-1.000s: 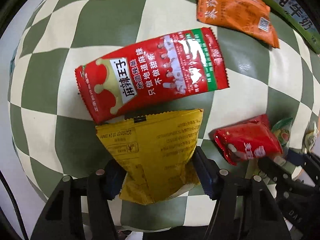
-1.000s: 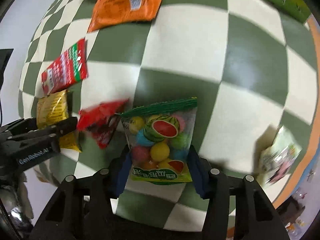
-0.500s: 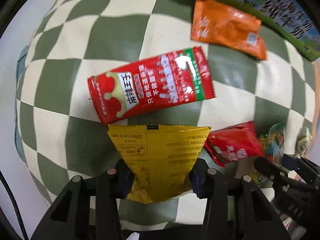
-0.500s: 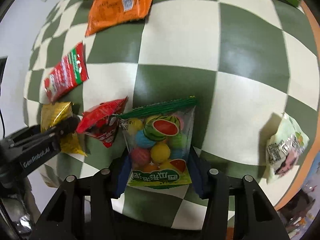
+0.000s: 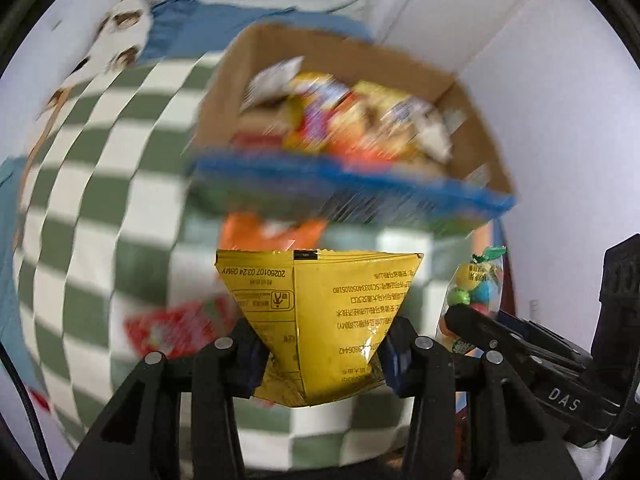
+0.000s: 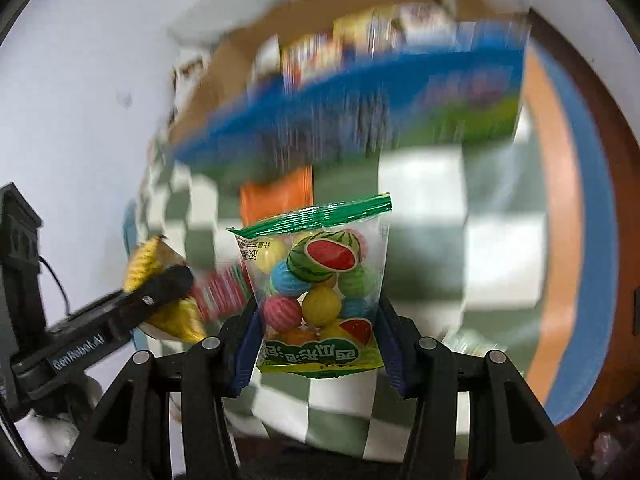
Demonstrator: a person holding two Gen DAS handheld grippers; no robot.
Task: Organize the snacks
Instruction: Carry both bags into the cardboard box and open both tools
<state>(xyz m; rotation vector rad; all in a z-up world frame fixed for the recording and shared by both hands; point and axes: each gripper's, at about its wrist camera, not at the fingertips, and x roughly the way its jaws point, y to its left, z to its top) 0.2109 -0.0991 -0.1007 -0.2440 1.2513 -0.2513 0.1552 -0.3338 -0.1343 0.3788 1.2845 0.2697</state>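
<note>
My left gripper (image 5: 325, 354) is shut on a yellow snack packet (image 5: 320, 312) and holds it above the checkered cloth. My right gripper (image 6: 318, 344) is shut on a clear bag of colourful watermelon gum balls (image 6: 320, 284), also lifted. Each gripper shows in the other's view: the right one with the gum bag (image 5: 476, 284) at the right, the left one with the yellow packet (image 6: 160, 280) at the left. Ahead stands an open cardboard box (image 5: 476, 148) with a blue and green front (image 6: 420, 96), holding several snack packs, blurred.
An orange packet (image 5: 272, 232) lies on the green-and-white checkered cloth (image 5: 100, 184) just before the box; it also shows in the right wrist view (image 6: 276, 196). A red packet (image 5: 176, 324) lies lower left. White wall behind; an orange and blue rim (image 6: 568, 200) runs at the right.
Both grippers have lifted their packets off the cloth and tilted up from looking down at the table to facing the snack box. The view is blurred from motion.
</note>
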